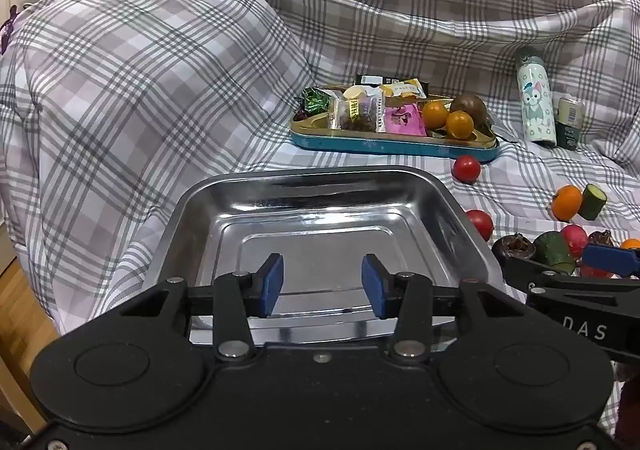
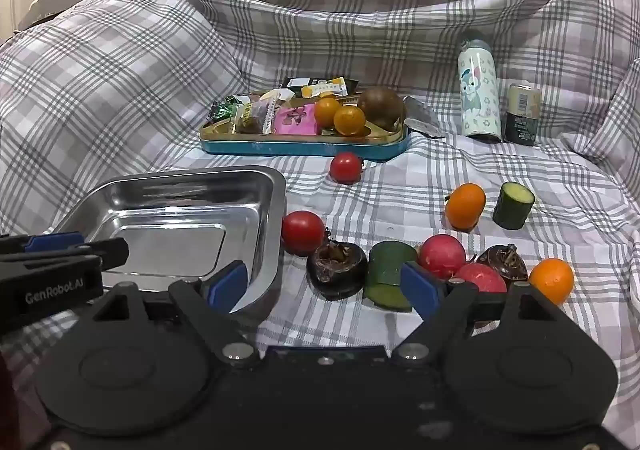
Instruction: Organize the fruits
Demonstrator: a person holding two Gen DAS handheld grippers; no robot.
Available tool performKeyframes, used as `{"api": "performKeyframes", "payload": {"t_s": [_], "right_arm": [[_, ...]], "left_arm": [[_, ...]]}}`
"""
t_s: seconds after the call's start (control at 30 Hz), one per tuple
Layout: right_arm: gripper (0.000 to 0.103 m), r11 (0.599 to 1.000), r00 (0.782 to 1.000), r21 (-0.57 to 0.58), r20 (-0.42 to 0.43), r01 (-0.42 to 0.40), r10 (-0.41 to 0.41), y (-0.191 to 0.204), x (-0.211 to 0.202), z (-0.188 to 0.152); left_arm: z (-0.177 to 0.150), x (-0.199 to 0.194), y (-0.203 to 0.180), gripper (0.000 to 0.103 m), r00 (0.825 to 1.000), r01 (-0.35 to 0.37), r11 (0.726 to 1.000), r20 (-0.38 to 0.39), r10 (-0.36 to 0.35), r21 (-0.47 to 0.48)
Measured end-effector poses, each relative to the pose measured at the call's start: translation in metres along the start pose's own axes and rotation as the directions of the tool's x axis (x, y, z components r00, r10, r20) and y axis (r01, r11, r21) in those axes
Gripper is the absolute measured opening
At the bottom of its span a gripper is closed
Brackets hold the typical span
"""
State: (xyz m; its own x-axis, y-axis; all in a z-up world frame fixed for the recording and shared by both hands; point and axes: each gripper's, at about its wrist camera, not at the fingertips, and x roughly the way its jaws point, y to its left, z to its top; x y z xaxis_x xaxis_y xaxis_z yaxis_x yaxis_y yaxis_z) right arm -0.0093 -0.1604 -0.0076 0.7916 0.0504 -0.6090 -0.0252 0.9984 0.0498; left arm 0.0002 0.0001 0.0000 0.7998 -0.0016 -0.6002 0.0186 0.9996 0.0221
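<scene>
Both grippers stood wide open over the plaid bedsheet (image 2: 400, 178), holding nothing.

Left gripper (image 1: 322, 286) hovered with its blue pads apart above the near rim of the bare steel tray (image 1: 320, 178), touching nothing. Right gripper (image 2: 324, 286) hung released just before a dark water chestnut (image 2: 337, 270) and a cucumber chunk (image 2: 387, 270); radishes (image 2: 442, 255), kumquats (image 2: 551, 280) and cherry tomatoes (image 2: 303, 232) lay scattered beside the tray's right edge. Open sheet lay between these and the blue snack tin (image 2: 304, 150) farther back.
</scene>
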Motion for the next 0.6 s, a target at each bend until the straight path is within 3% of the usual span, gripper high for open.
{"api": "performKeyframes", "payload": {"t_s": [0.6], "right_arm": [[0.086, 1.000, 1.000, 0.002, 0.003, -0.002, 0.002, -0.0003, 0.0021, -0.0002]], "left_arm": [[-0.0001, 0.0011, 0.0000, 0.053, 1.000, -0.006, 1.000, 0.004, 0.006, 0.011]]}}
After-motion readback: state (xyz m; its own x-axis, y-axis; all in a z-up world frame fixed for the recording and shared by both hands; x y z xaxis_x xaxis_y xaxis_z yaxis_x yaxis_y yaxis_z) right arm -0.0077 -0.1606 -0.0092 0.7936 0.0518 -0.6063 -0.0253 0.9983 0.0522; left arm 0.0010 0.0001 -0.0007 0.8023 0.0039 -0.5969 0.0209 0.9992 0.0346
